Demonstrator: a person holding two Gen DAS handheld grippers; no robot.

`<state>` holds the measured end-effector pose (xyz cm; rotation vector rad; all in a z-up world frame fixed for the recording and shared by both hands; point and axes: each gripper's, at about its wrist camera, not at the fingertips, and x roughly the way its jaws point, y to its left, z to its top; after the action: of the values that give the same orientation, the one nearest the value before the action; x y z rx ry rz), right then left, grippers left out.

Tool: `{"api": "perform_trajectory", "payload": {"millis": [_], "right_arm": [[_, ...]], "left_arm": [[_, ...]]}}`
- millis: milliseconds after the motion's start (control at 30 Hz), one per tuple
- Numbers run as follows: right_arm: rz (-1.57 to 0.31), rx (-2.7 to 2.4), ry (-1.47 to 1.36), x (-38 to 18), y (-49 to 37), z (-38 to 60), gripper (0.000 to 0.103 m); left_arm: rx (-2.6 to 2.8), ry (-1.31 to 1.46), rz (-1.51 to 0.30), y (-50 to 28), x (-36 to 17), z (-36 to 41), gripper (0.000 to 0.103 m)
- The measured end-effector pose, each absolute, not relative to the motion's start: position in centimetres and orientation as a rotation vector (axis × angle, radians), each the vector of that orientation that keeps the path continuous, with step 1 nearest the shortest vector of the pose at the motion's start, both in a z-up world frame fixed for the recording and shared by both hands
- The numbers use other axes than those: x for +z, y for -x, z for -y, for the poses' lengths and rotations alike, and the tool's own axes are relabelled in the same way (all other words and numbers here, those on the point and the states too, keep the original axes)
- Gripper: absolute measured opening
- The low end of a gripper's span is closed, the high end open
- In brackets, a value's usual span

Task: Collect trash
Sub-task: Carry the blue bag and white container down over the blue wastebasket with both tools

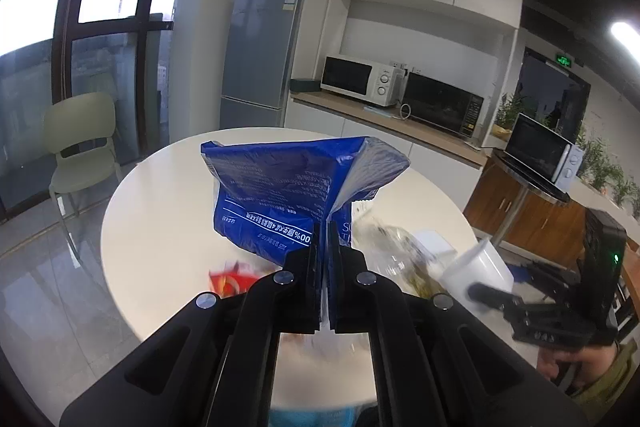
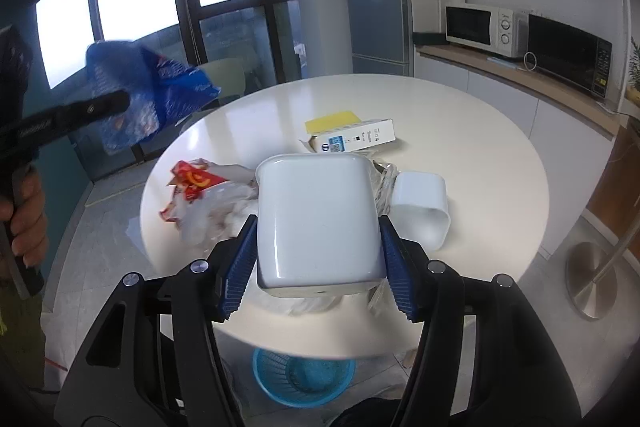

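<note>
Around the round white table [image 2: 460, 115] stand a pale green chair [image 1: 80, 143] at ten o'clock in the left wrist view, a grey fridge [image 1: 260, 55] at twelve, and a counter carrying a white microwave [image 1: 360, 81] and a black oven [image 1: 442, 107] at one o'clock. On the tabletop, in the right wrist view, a red-and-yellow wrapper [image 2: 192, 183] lies with crumpled white paper [image 2: 224, 203] at nine o'clock of centre, an opened white and yellow printer-cartridge box [image 2: 352, 133] lies at twelve, and a second white tub [image 2: 422, 207] lies on its side at three, its mouth turned toward the camera; what is inside it cannot be told. Clear crumpled plastic [image 2: 384, 183] sits between that tub and the held one. The left gripper [image 1: 323, 235] has its jaws pressed nearly together on a blue plastic bag [image 1: 288, 195], which hangs lifted above the table and blocks much of the far tabletop. The right gripper [image 2: 318, 243] is spread wide, its blue ribbed pads [image 2: 400, 267] pressed against both sides of a white plastic container [image 2: 316, 223], held base toward the camera above the near table edge, so its inside is hidden. Below the table edge, at six o'clock, a blue mesh basket [image 2: 304, 379] stands on the floor; its visible bottom looks bare.
</note>
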<state>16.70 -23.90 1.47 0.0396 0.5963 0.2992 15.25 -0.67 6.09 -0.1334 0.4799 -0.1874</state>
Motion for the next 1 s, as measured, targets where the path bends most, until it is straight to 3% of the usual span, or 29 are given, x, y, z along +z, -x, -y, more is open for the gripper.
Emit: {"api": "perform_trajectory", "payload": {"millis": [333,600,1000], "right_arm": [[-0.609,0.335,-0.054,0.1,-10.5,21.9,0.056],[-0.663,0.375,-0.030,-2.8,-7.2,20.0,0.056],[-0.829,0.375,-0.022,-10.0,-6.2,19.5,0.056]], "left_arm": [[-0.186,0.117,-0.508,-6.8,3.6,-0.2,0.001],[-0.205,0.071,-0.654,-2.5,-0.9,0.4,0.001],[-0.220,0.140,-0.827,-3.2,-9.3,0.3,0.001]]}}
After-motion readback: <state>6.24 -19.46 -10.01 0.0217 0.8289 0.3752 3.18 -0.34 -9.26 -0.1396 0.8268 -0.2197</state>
